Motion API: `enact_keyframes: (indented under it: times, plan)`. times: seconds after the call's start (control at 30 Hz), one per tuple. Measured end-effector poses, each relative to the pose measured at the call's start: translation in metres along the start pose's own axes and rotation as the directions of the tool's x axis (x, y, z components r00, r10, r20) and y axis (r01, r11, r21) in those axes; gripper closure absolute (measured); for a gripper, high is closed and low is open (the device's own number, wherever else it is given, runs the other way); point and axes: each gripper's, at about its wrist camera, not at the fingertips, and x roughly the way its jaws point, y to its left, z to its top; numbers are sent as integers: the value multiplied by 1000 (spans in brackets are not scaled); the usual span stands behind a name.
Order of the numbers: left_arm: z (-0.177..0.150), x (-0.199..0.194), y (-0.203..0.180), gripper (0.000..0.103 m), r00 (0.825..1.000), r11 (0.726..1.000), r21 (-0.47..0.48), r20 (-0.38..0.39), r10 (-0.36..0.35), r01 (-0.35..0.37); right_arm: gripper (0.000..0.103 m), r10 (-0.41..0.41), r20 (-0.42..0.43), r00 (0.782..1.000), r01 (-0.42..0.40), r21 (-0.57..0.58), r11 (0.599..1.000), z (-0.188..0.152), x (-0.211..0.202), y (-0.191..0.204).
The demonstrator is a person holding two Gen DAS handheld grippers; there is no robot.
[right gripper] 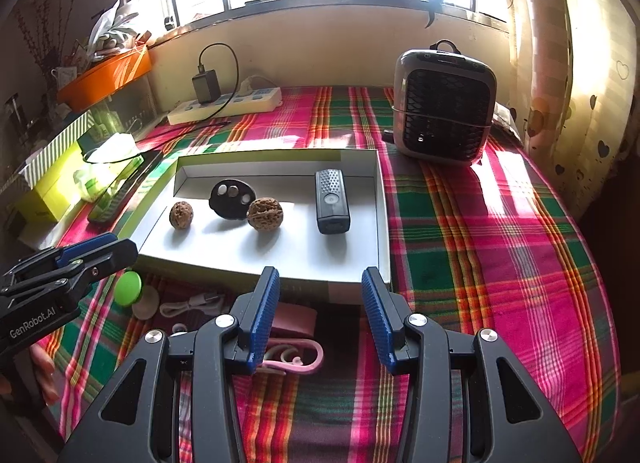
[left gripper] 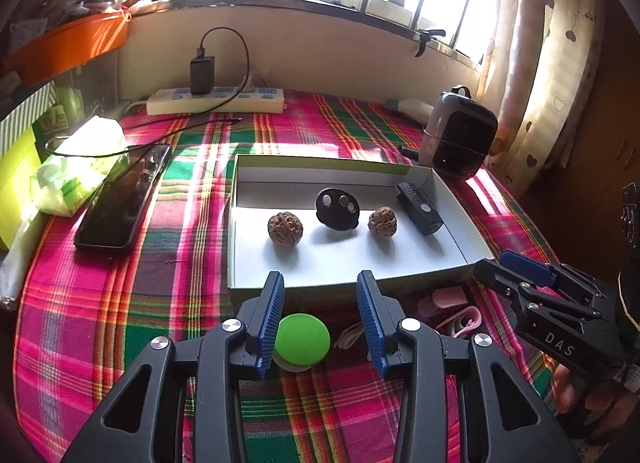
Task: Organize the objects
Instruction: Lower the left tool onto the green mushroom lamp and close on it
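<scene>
Table w/ a red-green-pink plaid cloth, window behind. Surroundings: white power strip at the back wall w/ a black charger plugged in, its cable looping down; small grey-black fan heater back right; black phone lying flat left of the box, green-white tissue pack just beside it; orange box on a shelf far left.

Shallow white box sits mid-table, open top. Inside, counted: 2 walnuts, 1 black oval key fob w/ 3 round buttons between them, 1 black rectangular remote at the right side. All four apart from each other, none touching.

In front of the box's near wall, on the cloth: 1 green round-capped item, 1 white coiled cable, 1 pink block, 1 pink ear-hook piece. The near wall stands between these and the box interior.

Left gripper: jaws spread, green item sits between them, close to the left pad, contact unclear. Right gripper: jaws spread, over the pink block and ear-hook, holding nothing; the left finger covers part of the block.
</scene>
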Motion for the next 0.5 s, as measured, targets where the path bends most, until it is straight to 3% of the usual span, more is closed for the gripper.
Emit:
enact_keyframes:
  times: [0.5]
  plan:
    - [-22,6,2,63,999,1000,23,-37,4,-3,59,6,20,1000,-7,6,1000,-21,-15,0]
